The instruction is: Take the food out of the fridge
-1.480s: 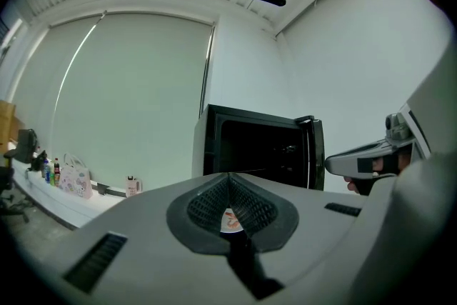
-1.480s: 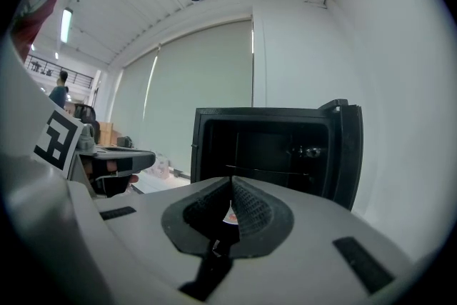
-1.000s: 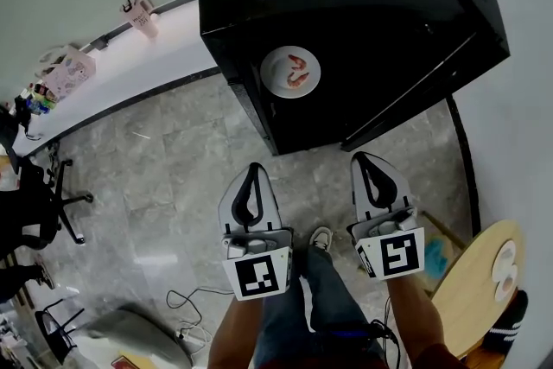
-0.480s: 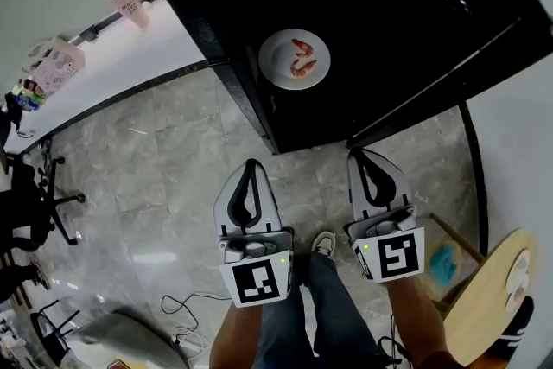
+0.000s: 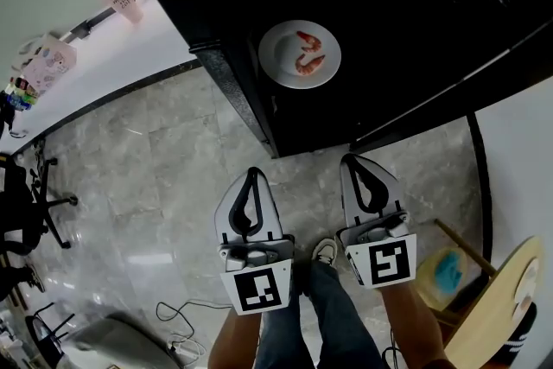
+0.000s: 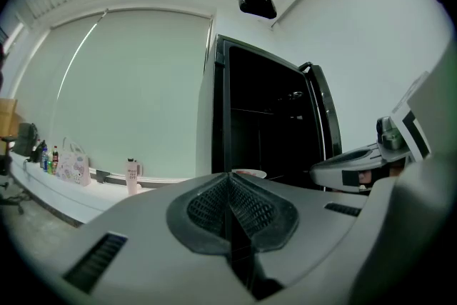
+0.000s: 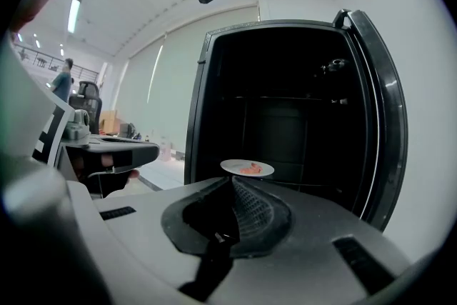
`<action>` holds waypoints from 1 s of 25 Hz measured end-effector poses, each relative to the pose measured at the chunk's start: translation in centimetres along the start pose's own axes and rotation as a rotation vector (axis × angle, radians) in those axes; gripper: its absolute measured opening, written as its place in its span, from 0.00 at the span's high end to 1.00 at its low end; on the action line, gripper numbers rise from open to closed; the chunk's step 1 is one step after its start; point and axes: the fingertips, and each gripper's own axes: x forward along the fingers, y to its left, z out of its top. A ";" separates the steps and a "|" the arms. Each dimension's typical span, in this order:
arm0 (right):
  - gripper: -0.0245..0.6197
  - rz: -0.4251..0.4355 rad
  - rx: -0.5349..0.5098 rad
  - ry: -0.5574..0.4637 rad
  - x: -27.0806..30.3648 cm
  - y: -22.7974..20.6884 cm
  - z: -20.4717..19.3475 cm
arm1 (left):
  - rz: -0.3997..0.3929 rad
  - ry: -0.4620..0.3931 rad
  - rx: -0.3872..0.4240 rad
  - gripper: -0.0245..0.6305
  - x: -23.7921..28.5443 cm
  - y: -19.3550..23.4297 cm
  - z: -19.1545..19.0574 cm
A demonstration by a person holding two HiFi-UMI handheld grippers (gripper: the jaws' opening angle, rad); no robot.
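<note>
Closer now to the open fridge (image 5: pixel 406 22), the left claw (image 5: pixel 251 173) and the right claw (image 5: pixel 352 158) hang side by side, each with its jaws pressed together on nothing. Ahead of them, between their lines, a plate (image 5: pixel 300 54) of shrimp (image 5: pixel 307 56) sits on a fridge shelf.

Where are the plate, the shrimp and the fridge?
plate (image 5: pixel 278 56), head view, bare white left part.
shrimp (image 5: pixel 311 61), head view, body of the lower one.
fridge (image 7: pixel 196 118), right gripper view, left front frame.
</note>
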 end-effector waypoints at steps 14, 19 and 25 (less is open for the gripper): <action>0.93 -0.004 0.065 0.018 1.5 -0.1 -0.9 | 0.003 0.007 0.021 0.94 -0.3 0.2 -0.3; 0.93 0.002 0.083 0.021 2.2 -0.1 -0.9 | 0.001 0.007 0.025 0.94 -0.4 0.1 -0.3; 0.93 -0.002 0.150 0.019 3.0 -0.5 -1.0 | 0.001 0.004 0.029 0.94 -0.4 0.2 0.1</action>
